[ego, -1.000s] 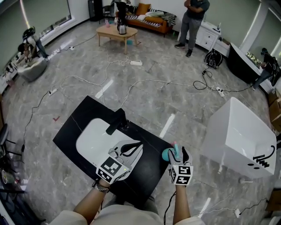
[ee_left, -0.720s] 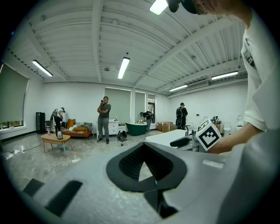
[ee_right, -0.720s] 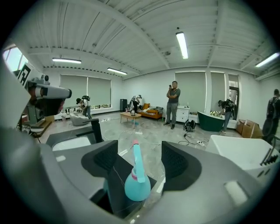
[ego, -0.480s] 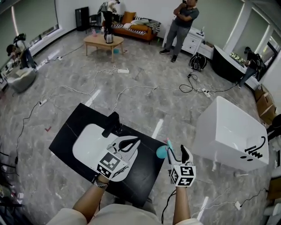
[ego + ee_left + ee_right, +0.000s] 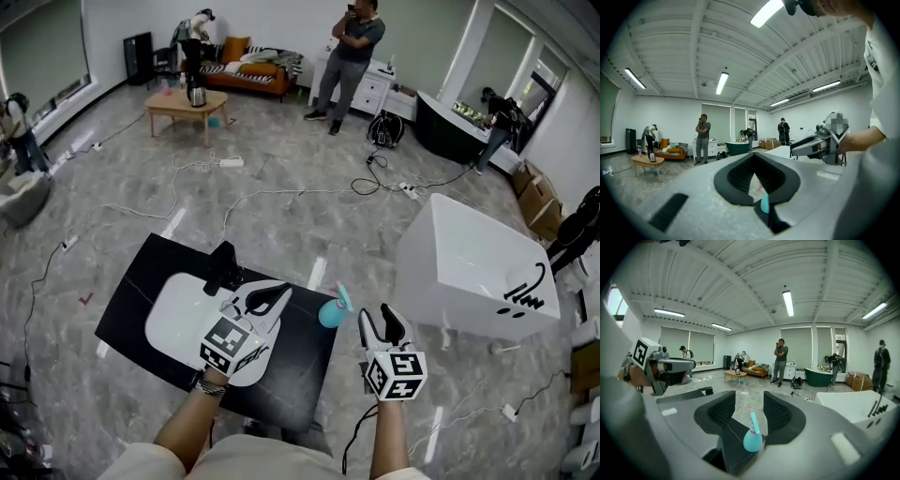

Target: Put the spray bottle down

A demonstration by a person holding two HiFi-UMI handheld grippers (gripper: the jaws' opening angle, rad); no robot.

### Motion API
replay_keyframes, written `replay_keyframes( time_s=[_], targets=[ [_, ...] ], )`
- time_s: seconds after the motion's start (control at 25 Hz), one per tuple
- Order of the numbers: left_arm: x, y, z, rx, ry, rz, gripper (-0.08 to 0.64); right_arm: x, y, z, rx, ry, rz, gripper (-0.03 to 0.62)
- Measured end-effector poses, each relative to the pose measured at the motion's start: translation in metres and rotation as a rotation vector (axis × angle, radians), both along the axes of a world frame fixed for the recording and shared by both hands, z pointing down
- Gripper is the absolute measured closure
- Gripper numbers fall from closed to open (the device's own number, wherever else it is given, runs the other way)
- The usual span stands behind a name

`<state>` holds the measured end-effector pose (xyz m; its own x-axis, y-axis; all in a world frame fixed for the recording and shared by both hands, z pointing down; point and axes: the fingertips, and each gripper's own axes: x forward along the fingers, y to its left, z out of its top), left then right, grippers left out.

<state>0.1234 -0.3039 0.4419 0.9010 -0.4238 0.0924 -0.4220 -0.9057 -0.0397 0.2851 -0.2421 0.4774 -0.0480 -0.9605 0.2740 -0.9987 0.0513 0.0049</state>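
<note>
Spray bottle point(image 5: 329, 311) stands upright on the black desk point(image 5: 291, 380) near its right edge; right tongs point(image 5: 379, 318), clear of it and empty, are closing; left tongs point(image 5: 273, 295) closed on nothing.

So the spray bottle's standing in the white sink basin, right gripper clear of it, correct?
Not quite. In the head view the spray bottle stands on the black counter, right of the white basin, not in it. The right gripper is clear of it, its jaws closing with nothing between them.
</note>
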Motion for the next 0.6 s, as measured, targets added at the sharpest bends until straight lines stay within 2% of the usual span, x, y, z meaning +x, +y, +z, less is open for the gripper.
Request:
replay_keyframes(
  time_s=[0.16,0.4,0.6],
  targets=[
    [0.004,0.011,-0.010,0.018,0.010,0.026,0.558,0.004,0.017,-0.018,0.030,-0.046,0.044,0.440],
    [0.004,0.021,-0.027,0.037,0.027,0.054,0.558,-0.004,0.035,-0.047,0.071,-0.026,0.057,0.520],
    [-0.002,0.028,-0.042,0.070,0.036,0.075,0.558,-0.013,0.049,-0.078,0.148,-0.004,0.090,0.583]
  ],
)
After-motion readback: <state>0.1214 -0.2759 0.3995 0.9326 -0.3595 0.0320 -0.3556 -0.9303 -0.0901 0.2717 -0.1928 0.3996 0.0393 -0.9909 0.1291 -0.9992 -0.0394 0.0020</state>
